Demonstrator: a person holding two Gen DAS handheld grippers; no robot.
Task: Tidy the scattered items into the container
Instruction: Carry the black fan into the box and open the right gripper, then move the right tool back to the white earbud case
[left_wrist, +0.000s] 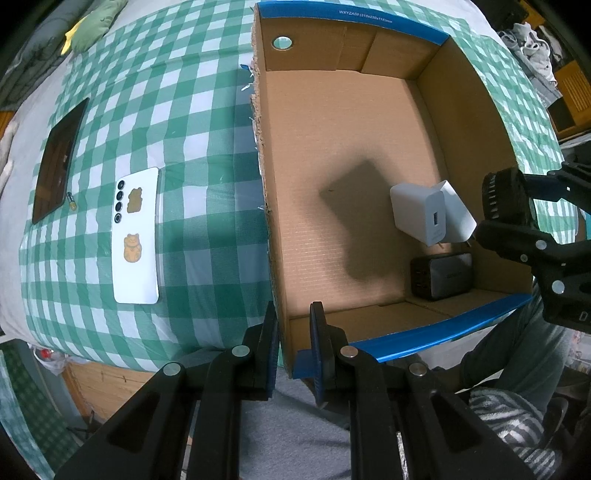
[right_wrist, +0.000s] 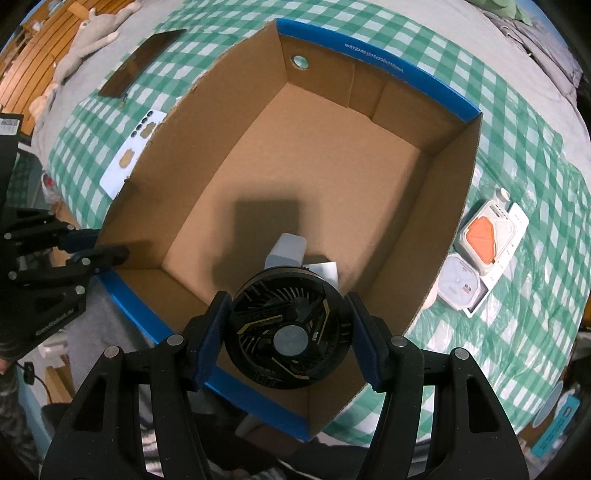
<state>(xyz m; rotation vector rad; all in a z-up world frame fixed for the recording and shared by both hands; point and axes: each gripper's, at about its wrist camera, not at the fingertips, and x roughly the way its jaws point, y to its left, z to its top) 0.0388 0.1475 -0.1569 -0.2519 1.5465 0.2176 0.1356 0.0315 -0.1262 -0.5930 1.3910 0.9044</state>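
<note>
Fan (right_wrist: 291, 332) clamped in right gripper (right_wrist: 290, 334) over box (right_wrist: 388, 122), left gripper (left_wrist: 293, 339) pinching box wall, chargers (left_wrist: 421, 214) inside.

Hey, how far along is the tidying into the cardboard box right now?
Partly done. Already in the cardboard box: a white charger and a black charger. In hand: the right gripper holds a round black fan over the box, while the left gripper clamps the box's near corner. Left on the cloth: the white phone, dark tablet and white cases.
</note>
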